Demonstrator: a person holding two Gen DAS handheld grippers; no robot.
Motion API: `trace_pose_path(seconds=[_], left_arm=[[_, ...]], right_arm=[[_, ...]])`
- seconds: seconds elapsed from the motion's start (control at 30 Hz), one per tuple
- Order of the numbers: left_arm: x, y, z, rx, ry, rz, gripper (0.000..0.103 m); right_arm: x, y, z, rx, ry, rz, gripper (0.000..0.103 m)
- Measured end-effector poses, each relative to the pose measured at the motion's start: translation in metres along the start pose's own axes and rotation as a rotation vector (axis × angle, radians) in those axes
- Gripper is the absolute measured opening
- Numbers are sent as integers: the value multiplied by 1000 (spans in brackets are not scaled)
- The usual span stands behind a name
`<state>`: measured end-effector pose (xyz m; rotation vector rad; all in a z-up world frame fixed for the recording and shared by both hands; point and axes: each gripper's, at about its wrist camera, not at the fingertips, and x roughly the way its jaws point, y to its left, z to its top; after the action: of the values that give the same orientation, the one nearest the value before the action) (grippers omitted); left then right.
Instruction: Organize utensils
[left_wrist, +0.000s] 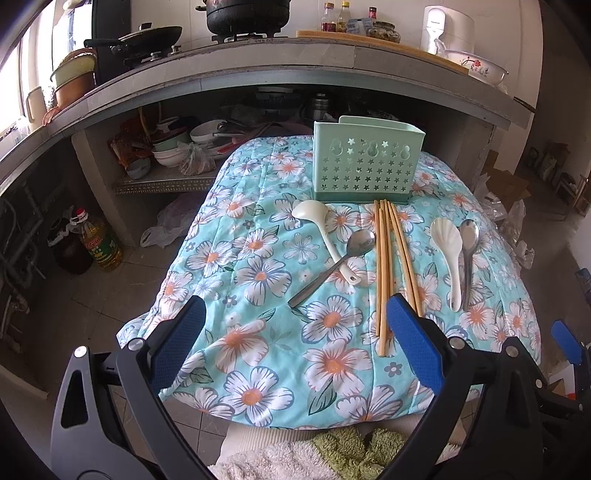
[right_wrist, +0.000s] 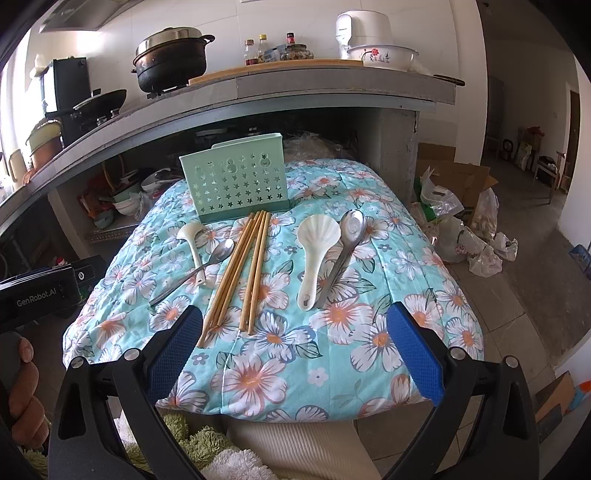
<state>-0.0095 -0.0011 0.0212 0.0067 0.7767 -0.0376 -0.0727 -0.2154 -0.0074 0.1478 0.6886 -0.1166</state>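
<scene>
Both tongs are standing wide and holding nothing, hovering over the near edge of the floral-covered tabletop (left_wrist: 258, 354). The left tongs (left_wrist: 295, 314) are sitting just near of the crossed white ladle (left_wrist: 325, 236) and steel spoon (left_wrist: 332, 266), with the bamboo chopsticks (left_wrist: 384, 273) running beside their right finger. The right tongs (right_wrist: 295, 321) are lying near of the shell-shaped scoop (right_wrist: 314, 254) and second steel spoon (right_wrist: 343, 247). The green utensil holder (left_wrist: 364, 166) is standing upright at the far end, beyond all the utensils.
</scene>
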Motion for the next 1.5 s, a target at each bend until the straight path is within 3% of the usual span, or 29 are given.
trace_pose_path(seconds=[0.07, 0.17, 0.27, 0.3, 0.43, 0.57, 0.6, 0.77, 1.1, 1.5], left_arm=[[-2, 1, 0, -3, 3, -2, 95], [-10, 3, 1, -19, -61, -9, 95], [-10, 5, 1, -29, -49, -13, 95], [-13, 5, 0, -42, -92, -27, 95], [-11, 4, 1, -18, -50, 10, 95], [-10, 2, 0, -4, -40, 20, 95], [-11, 0, 0, 31, -57, 52, 95], [-9, 1, -1, -2, -38, 20, 95], [-8, 0, -1, 11, -33, 24, 95], [-6, -12, -7, 73, -18, -17, 95]], right_arm=[[0, 0, 0, 0, 0, 0, 97], [0, 0, 0, 0, 0, 0, 97], [0, 0, 0, -1, 1, 0, 97], [1, 0, 0, -1, 1, 1, 97], [0, 0, 1, 0, -3, 0, 97], [0, 0, 2, -1, -3, 1, 97], [-1, 0, 2, -1, -3, 1, 97], [-1, 0, 2, -1, -5, 1, 97], [-1, 0, 2, 0, -5, 2, 97], [-1, 0, 1, 0, -2, 2, 97]])
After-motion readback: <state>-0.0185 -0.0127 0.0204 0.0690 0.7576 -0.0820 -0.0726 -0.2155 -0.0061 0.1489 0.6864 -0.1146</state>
